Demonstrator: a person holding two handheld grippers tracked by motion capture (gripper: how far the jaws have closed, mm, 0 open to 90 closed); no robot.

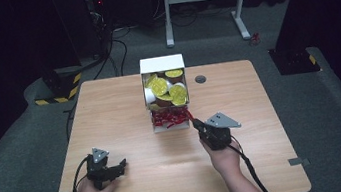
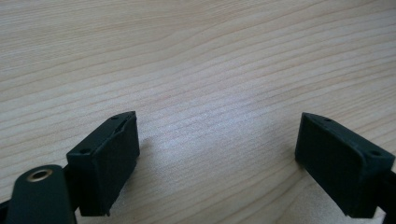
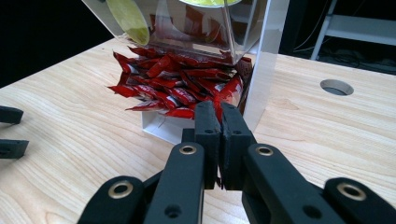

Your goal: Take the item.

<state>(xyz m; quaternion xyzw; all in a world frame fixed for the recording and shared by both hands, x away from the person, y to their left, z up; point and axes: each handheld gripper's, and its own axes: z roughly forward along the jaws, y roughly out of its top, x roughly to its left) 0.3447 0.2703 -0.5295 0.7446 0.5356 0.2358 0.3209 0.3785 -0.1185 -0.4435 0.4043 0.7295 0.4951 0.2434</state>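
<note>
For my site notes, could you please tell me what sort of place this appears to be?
Probably a lab or recording workspace: a lone wooden table on grey carpet, dark curtains around, loose cables on the floor, and hazard-striped equipment bases.

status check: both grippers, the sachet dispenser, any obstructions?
Left gripper open, over bare table. Right gripper shut at the dispenser's red sachets; cannot tell if one is pinched. Nothing in the way.

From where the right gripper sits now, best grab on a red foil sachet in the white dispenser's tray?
Probably pinch a protruding end of a front red foil sachet, from the tray's open front. Sachets spill over the white dispenser lip; the clear bin blocks above. Right gripper is shut; open first.
</note>
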